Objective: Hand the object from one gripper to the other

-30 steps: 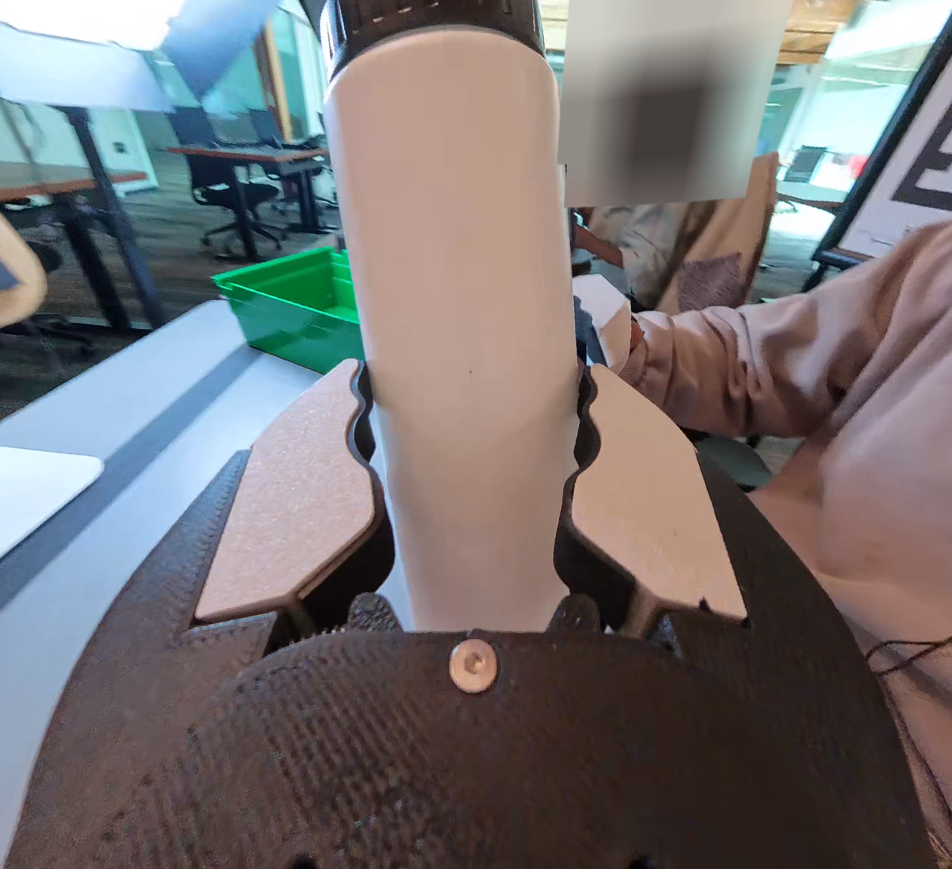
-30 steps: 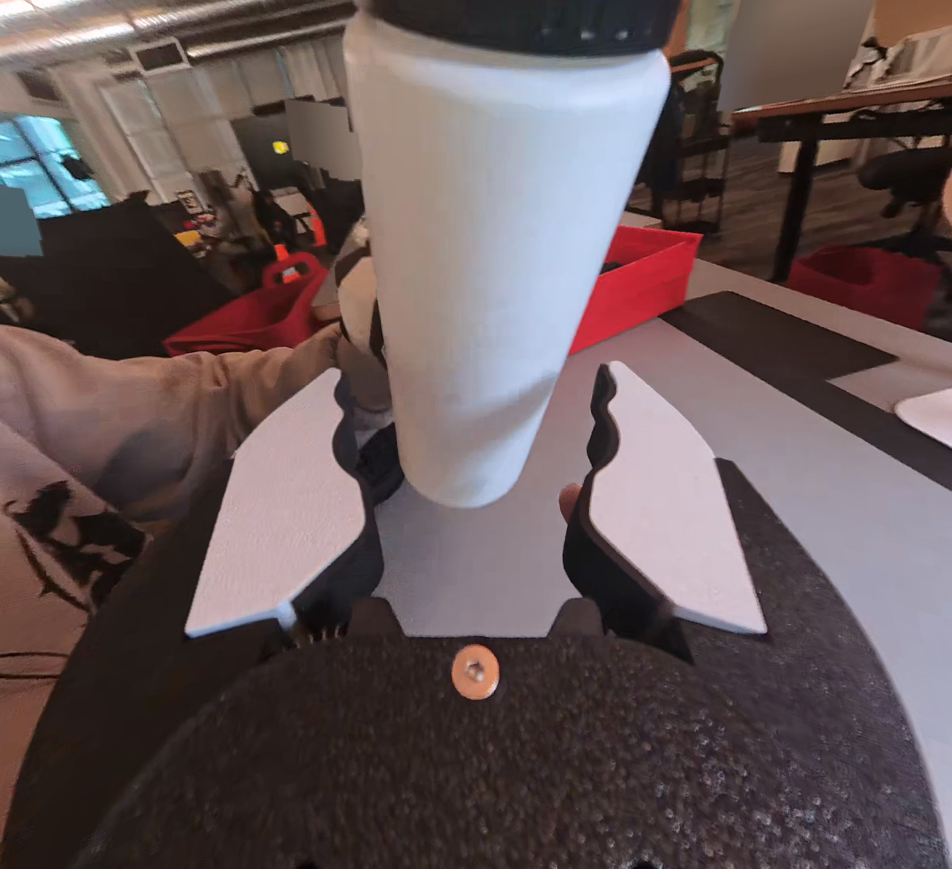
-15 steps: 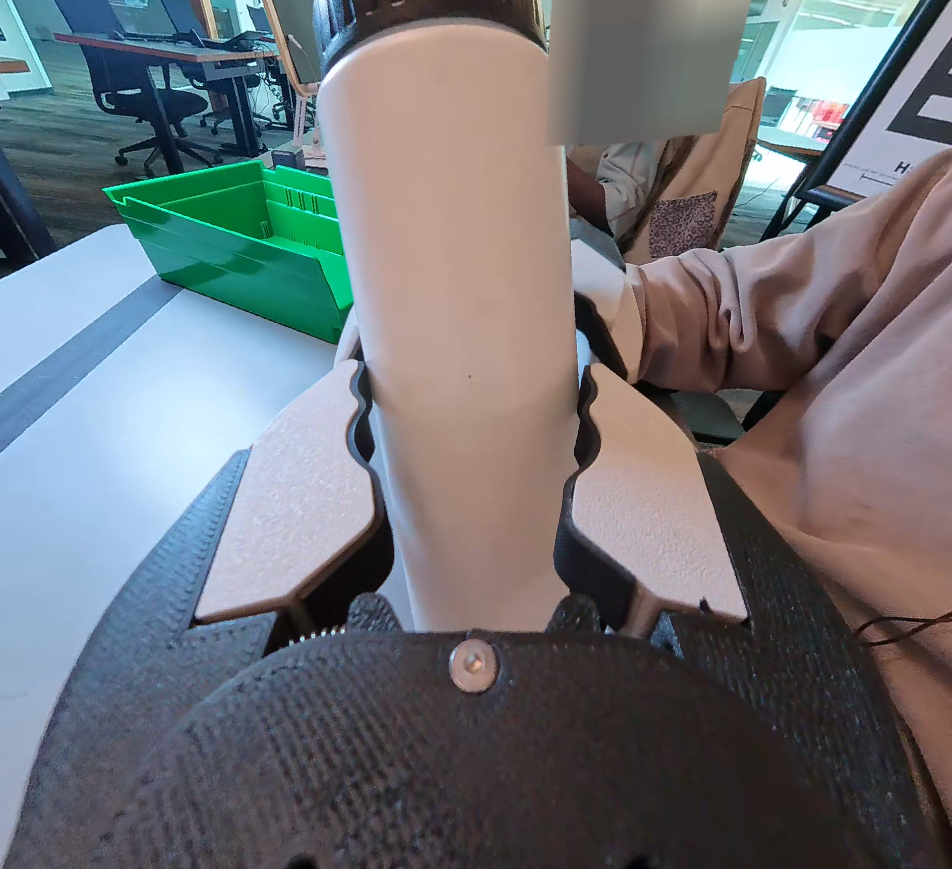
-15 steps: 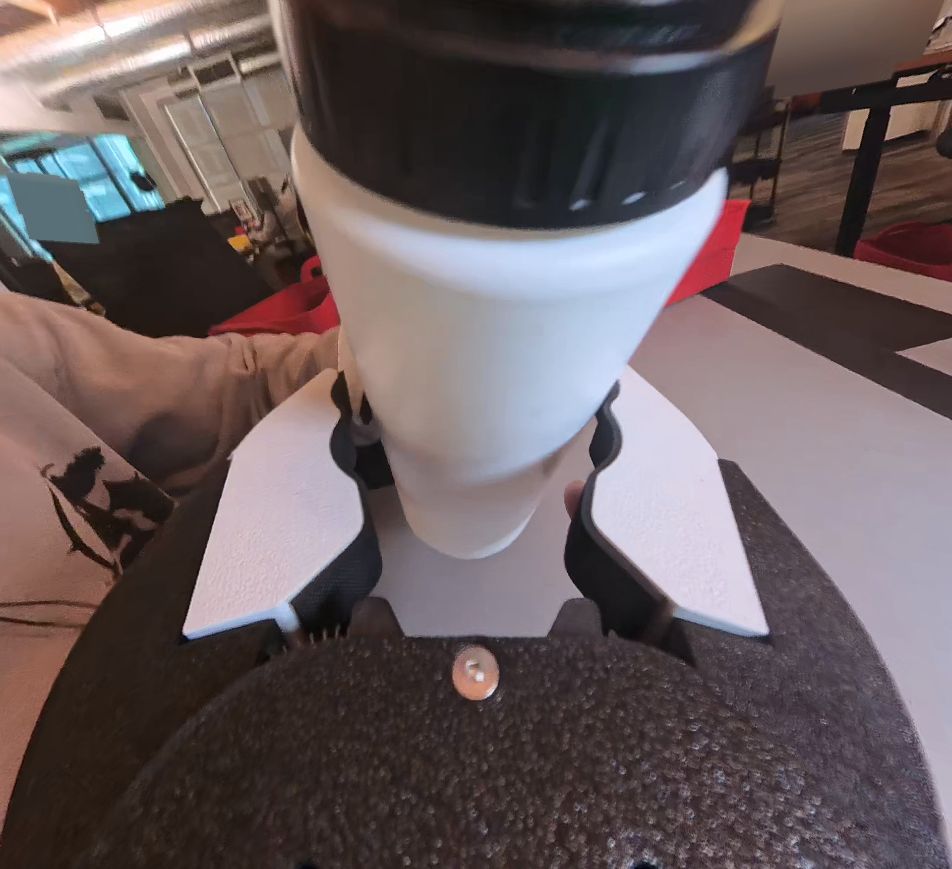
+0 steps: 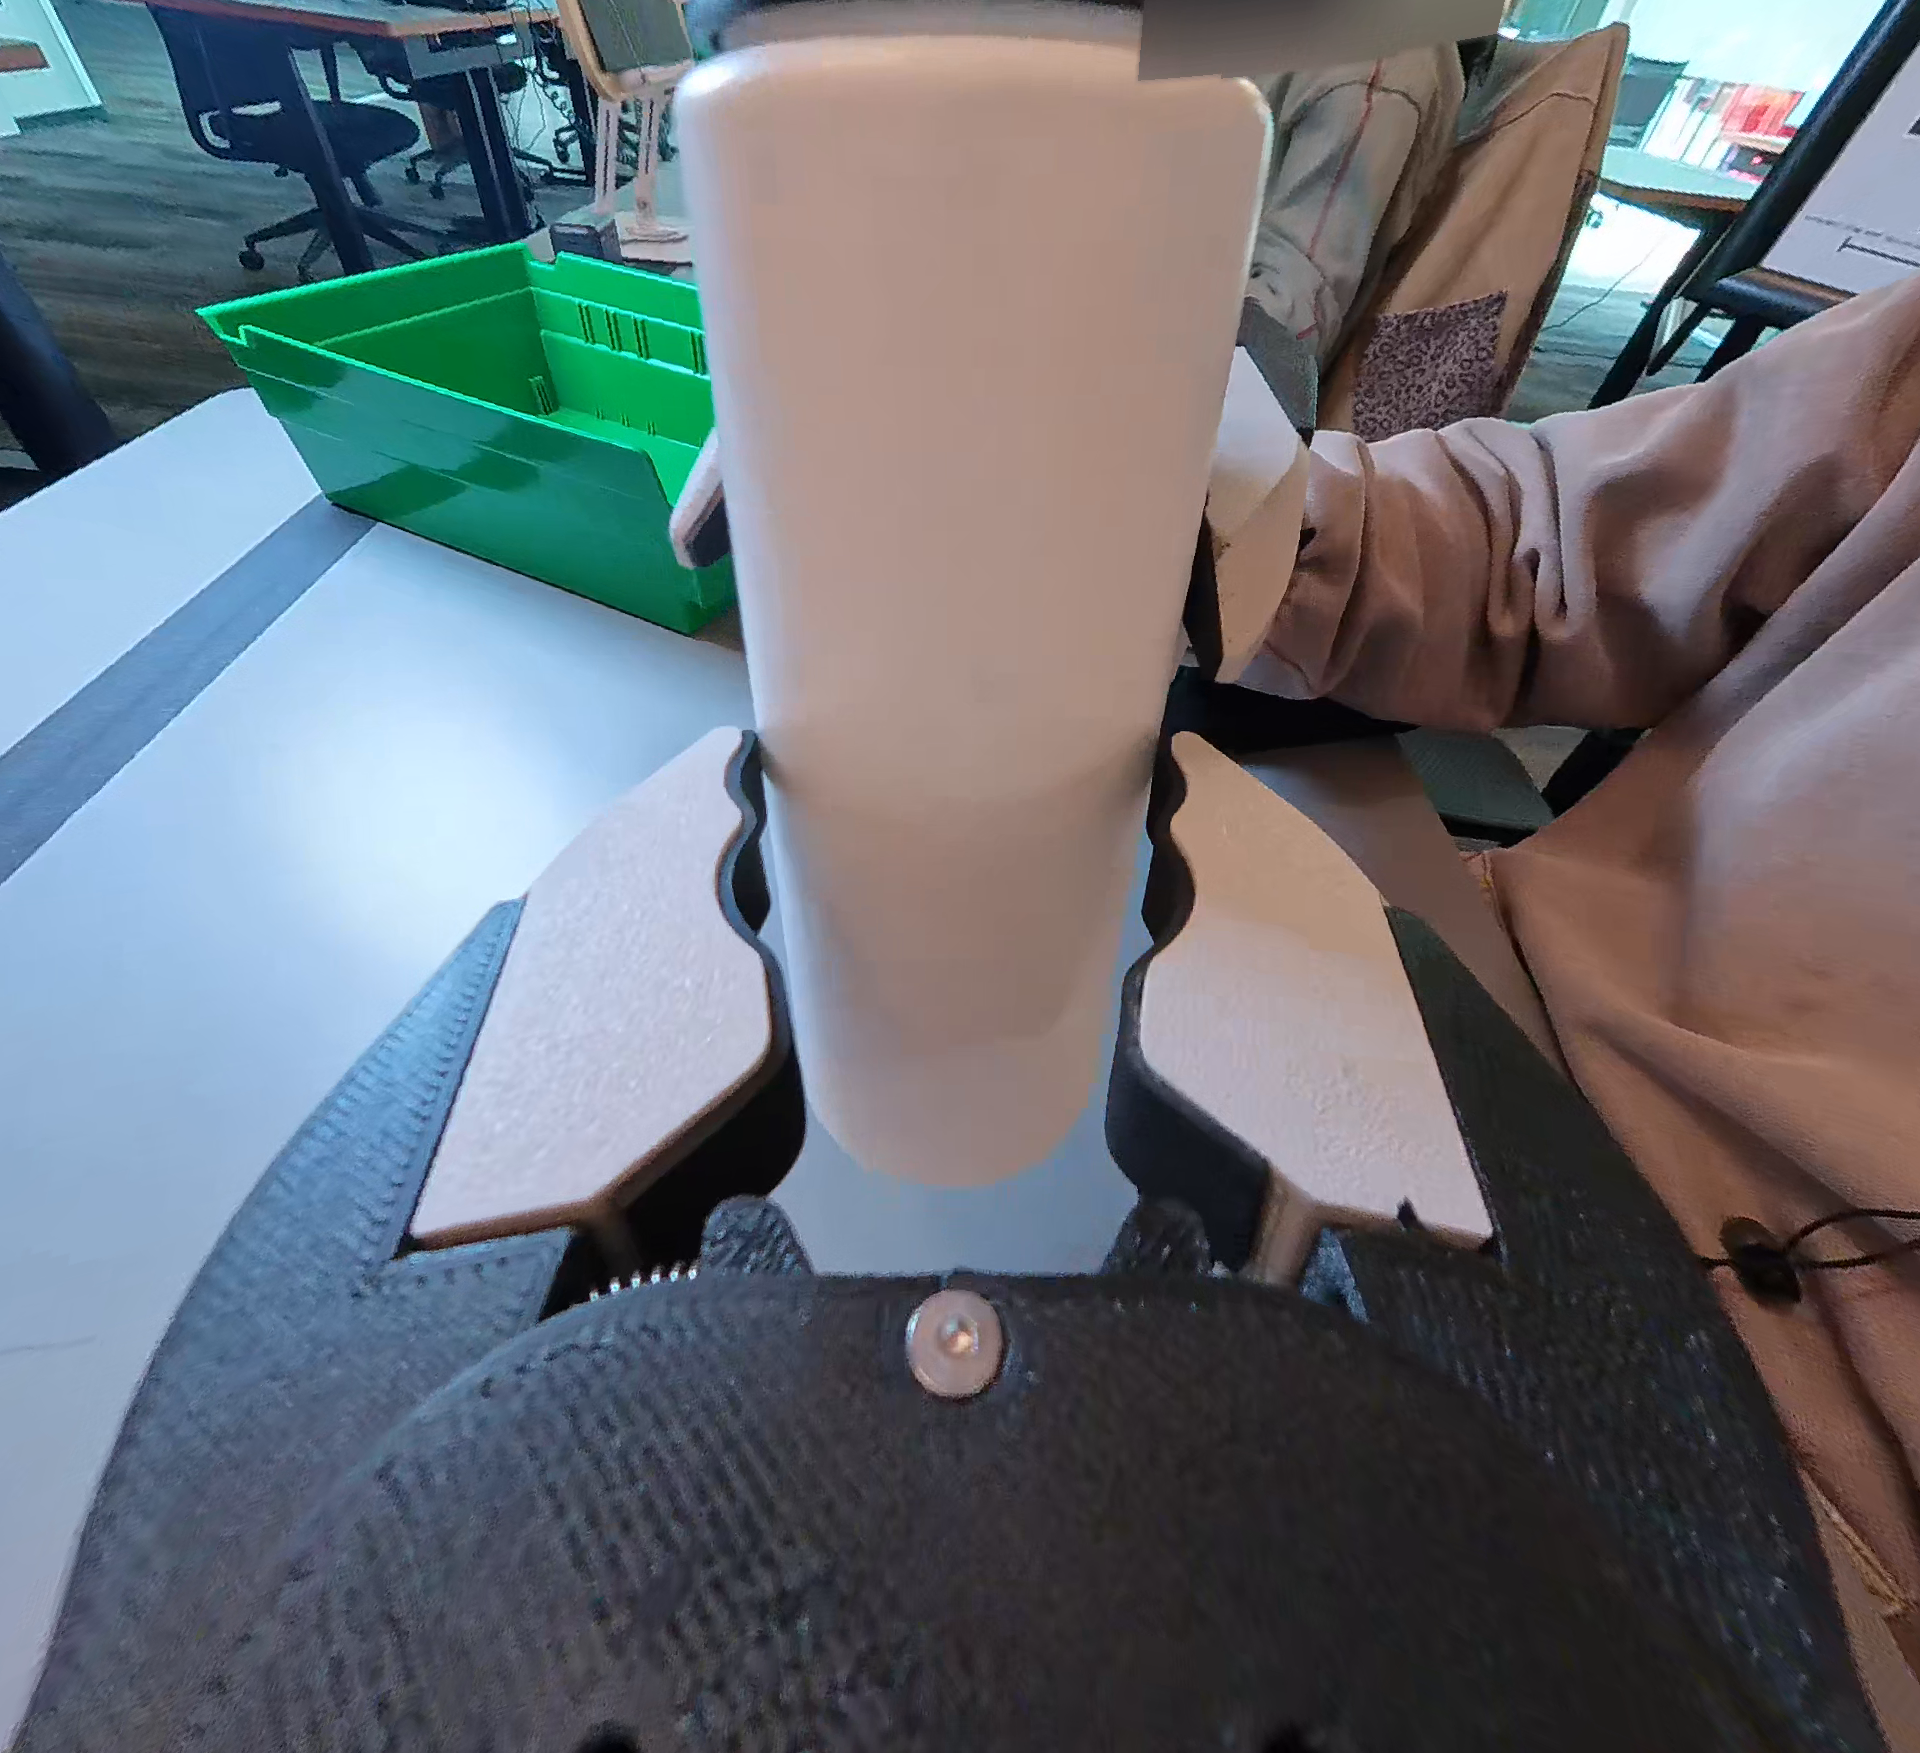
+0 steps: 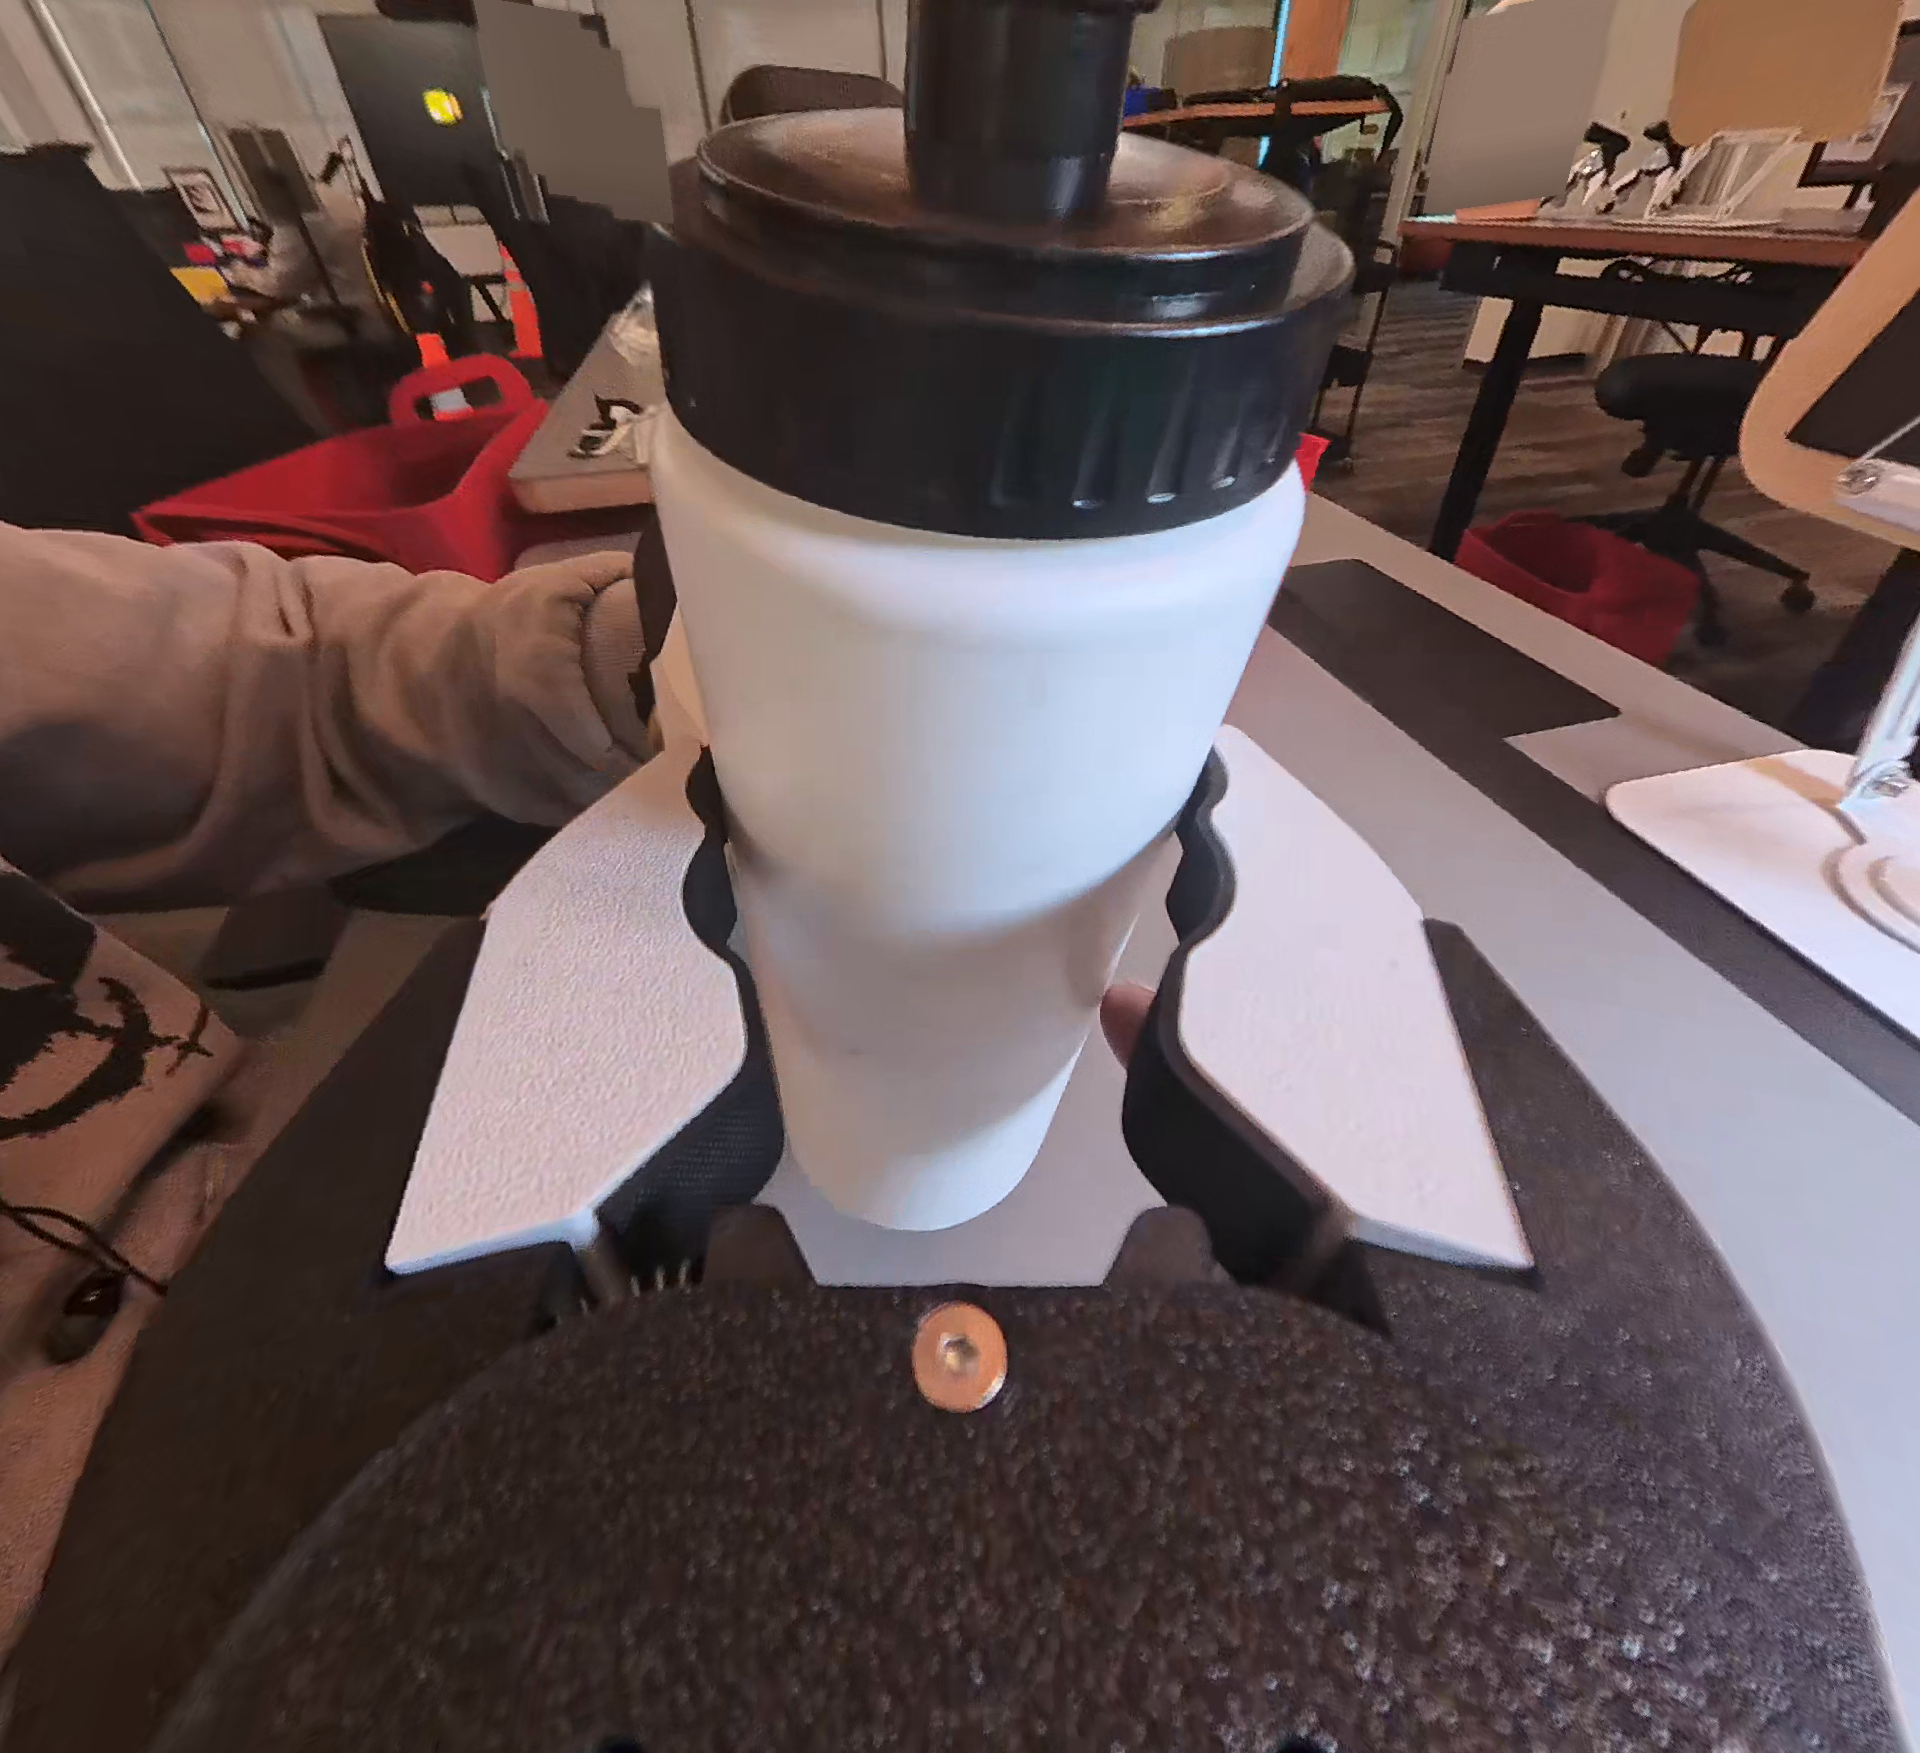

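A white bottle (image 5: 966,456) with a black screw cap is upright between both grippers. My left gripper (image 5: 958,747) is shut on its narrower lower part, and the bottle's base shows just above the gripper's palm. My right gripper (image 6: 956,768) is open. Its jaws stand wide, close on either side of the bottle (image 6: 966,716), under the cap and spout. One white finger (image 5: 1252,498) of the right gripper shows behind the bottle in the left wrist view. The top of the cap is cut off there.
A green bin (image 5: 436,446) stands on the grey table (image 5: 260,768) beyond the bottle. A red bin (image 6: 343,498) and a white stand base (image 6: 1766,830) show in the right wrist view. The person's sleeves (image 5: 1558,560) (image 6: 260,664) reach in from the sides.
The bottle has tipped in the left grip, with its base now higher above the palm. The right gripper has tilted and slid farther around the bottle, so the cap's top now shows.
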Demonstrator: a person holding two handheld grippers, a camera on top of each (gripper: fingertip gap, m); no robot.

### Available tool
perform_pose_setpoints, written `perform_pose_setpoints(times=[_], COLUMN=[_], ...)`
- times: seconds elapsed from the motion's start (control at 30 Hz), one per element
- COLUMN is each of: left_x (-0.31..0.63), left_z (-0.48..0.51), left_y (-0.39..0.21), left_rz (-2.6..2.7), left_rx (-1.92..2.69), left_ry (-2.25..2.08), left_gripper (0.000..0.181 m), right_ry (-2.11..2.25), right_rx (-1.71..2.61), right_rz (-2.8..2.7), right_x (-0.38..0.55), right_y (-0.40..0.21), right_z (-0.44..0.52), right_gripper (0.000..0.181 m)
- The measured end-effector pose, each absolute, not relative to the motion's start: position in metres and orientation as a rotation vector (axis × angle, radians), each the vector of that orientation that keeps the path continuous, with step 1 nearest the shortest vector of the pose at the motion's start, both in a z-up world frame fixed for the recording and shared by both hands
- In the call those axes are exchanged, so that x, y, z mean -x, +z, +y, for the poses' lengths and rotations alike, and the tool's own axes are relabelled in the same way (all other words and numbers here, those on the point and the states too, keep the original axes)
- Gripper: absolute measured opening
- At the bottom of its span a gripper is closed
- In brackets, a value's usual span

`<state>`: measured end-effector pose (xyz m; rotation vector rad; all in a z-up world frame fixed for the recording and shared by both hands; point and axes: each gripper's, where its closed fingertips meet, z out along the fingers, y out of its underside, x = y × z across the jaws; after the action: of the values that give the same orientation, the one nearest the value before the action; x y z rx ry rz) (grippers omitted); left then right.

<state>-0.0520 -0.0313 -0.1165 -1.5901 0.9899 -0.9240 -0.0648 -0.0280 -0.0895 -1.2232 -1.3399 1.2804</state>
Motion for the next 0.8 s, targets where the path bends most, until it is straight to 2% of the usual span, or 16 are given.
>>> perform_pose_setpoints(times=[0.07, 0.27, 0.47, 0.63, 0.8], left_x=[0.059, 0.076, 0.063, 0.055, 0.054], left_z=[-0.031, -0.026, -0.013, 0.004, 0.007], left_y=[-0.108, -0.065, -0.069, -0.087, -0.081], left_rz=[0.963, 0.873, 0.828, 0.823, 0.834], left_rx=[1.575, 1.523, 1.607, 1.656, 1.599], left_ry=[-0.937, -0.692, -0.401, -0.236, -0.270], left_gripper=[0.068, 0.078, 0.092, 0.091, 0.091], right_ry=[1.201, 0.579, 0.105, -0.155, -0.196], right_rx=[1.234, 1.222, 1.112, 1.005, 0.962], right_rz=[-1.335, -1.408, -1.423, -1.398, -1.351], right_x=[0.061, 0.053, 0.059, 0.060, 0.058], right_y=[-0.088, -0.105, -0.116, -0.113, -0.106], right_z=[-0.019, 0.018, 0.030, 0.033, 0.036], right_gripper=[0.084, 0.084, 0.084, 0.084, 0.084])
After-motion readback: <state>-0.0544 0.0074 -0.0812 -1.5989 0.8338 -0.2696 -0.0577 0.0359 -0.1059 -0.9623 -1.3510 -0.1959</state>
